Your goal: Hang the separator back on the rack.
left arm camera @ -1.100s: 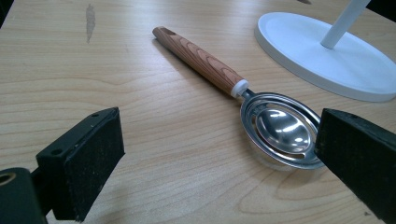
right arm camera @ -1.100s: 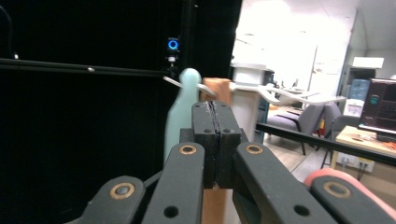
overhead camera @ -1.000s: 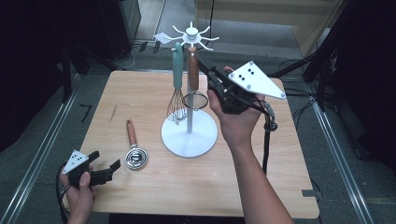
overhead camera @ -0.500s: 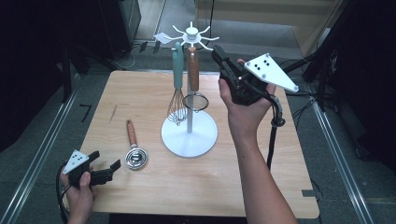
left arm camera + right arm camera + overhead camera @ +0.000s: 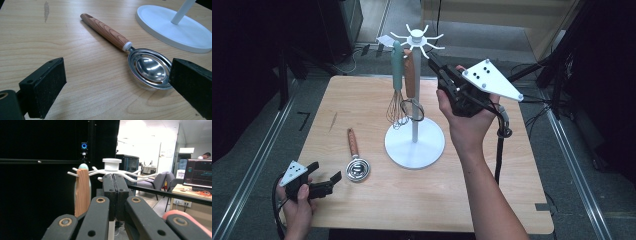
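Observation:
A white utensil stand rises mid-table with a ring of hooks on top. From the hooks hang a teal-handled whisk and a wood-handled utensil. My right gripper is held high just right of the hooks, shut with nothing in it. Its closed jaws point at the hook hub, with the wooden handle to their left. A wood-handled metal egg separator lies on the table. My left gripper rests open beside it, and the bowl lies just ahead of its pads.
The light wooden table has bare room at front right and back left. The stand's round base sits close behind the separator. Dark equipment, cables and metal rails surround the table; a desk with monitors stands far off.
My right gripper has risen a little from beside the hanging handles to the level of the hooks, still shut. The left gripper and the separator have not moved.

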Tool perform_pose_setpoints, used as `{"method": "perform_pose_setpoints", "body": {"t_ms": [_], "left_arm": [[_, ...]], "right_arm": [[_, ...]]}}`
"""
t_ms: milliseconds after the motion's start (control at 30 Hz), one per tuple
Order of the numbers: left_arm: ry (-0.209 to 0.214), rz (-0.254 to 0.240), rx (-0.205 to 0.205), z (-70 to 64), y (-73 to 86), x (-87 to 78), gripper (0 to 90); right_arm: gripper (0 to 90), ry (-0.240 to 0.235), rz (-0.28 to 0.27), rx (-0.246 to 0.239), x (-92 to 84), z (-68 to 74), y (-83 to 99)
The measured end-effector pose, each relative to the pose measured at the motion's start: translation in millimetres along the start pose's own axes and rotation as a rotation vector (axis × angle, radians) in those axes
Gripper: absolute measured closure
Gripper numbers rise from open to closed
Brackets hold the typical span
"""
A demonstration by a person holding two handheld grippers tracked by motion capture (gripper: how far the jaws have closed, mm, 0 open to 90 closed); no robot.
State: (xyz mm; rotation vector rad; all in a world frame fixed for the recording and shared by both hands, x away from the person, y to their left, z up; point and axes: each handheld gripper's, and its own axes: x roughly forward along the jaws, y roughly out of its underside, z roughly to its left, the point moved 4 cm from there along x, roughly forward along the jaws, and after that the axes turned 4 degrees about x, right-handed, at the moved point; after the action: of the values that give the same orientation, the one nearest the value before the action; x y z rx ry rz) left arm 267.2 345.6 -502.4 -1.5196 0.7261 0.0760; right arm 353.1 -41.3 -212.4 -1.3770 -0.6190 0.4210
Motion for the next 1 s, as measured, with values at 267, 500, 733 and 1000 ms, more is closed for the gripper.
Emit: {"method": "perform_pose_setpoints", "body": {"t_ms": [267,500,733,1000], "left_arm": [[0.005,0.001,-0.014,0.7,0.1,0.2,1.8],[0.003,0.004,-0.009,-0.3,0.1,0.6,1.8],[0.003,0.013,0.016,-3.2,0.1,1.3,1.8],[0.000,0.027,0.050,-7.6,0.0,3.7,4.8]], "right_arm": [[90.0,0.006,0.012,-0.025,-4.9,2.0,-0.1],[90.0,0.039,0.043,-0.029,-17.5,-9.0,12.6],[84.5,0.077,0.096,-0.025,-34.4,-25.1,39.0],[73.7,0.122,0.151,-0.018,-53.3,-34.9,65.5]]}}
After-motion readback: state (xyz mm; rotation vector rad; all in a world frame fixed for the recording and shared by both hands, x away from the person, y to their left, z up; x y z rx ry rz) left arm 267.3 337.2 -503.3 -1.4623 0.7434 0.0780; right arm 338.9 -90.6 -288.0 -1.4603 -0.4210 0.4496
